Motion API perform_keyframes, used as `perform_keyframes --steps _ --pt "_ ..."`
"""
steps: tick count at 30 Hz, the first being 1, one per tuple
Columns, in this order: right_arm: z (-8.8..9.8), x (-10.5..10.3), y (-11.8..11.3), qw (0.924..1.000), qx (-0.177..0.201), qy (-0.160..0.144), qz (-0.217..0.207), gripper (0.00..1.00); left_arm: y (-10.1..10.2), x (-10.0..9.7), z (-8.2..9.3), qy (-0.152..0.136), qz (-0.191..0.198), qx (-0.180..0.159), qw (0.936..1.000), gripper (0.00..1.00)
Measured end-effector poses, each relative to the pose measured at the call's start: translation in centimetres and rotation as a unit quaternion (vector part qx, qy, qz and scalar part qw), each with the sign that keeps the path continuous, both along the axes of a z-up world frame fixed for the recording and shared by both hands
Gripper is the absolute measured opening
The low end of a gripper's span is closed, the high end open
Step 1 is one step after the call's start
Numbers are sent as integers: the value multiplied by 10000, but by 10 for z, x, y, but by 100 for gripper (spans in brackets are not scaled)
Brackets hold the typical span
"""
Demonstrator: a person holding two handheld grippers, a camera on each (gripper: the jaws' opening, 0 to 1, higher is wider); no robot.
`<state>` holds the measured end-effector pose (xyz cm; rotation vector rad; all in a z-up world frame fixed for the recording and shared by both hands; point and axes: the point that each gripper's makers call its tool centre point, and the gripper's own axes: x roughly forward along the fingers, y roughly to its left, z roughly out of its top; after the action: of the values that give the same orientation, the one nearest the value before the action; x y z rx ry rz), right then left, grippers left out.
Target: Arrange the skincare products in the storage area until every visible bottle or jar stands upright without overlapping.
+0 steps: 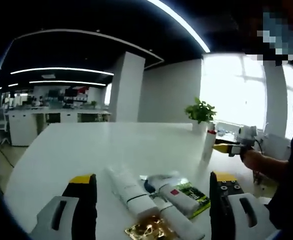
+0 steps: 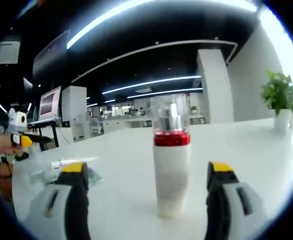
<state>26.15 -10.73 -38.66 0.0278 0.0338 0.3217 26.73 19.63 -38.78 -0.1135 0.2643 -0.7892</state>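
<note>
Hovering left gripper (image 1: 153, 200): jaws spread wide, gripping nothing, poised over the white table (image 1: 76, 150).
Lying tubes (image 1: 151, 197): flat on the table between and just ahead of the left jaws, bunched and overlapping, one with a red label.
Gold sachet (image 1: 149, 229): touching the tubes' near ends, close to the left gripper.
Green packet (image 1: 195, 194): under the tubes, toward the left gripper's right jaw.
Upright bottle (image 2: 171, 165): white body, red band, clear cap, standing on the table straight ahead of the right gripper, centred between its jaws.
Right gripper (image 2: 149, 187): jaws wide, clear of the bottle on both sides.
Potted plant (image 2: 279, 100): far off, beyond the right jaw.
</note>
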Motion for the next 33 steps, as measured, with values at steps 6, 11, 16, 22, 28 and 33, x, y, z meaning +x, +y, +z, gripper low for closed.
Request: perform_keyframes --steps 6,11,16,22,28,33 --pt "0 -3 4 9998 -204 37 -44 100 12 12 -7 185 214 -61 9996 95" --pt "2 -5 9 9998 -158 69 -33 100 13 25 -15 255 400 -21 9989 95" --pt "4 -6 12 9997 -238 84 -37 100 4 33 -13 307 362 -144 9988 96" --pt "-5 -3 7 9995 -241 202 -48 100 2 37 -15 336 350 -131 9987 95" --pt "-4 -3 6 9995 -255 173 -65 100 5 41 -21 516 399 -149 9978 91" --pt "-9 -2 6 9994 -241 228 -64 100 2 43 -19 448 357 -107 9983 87"
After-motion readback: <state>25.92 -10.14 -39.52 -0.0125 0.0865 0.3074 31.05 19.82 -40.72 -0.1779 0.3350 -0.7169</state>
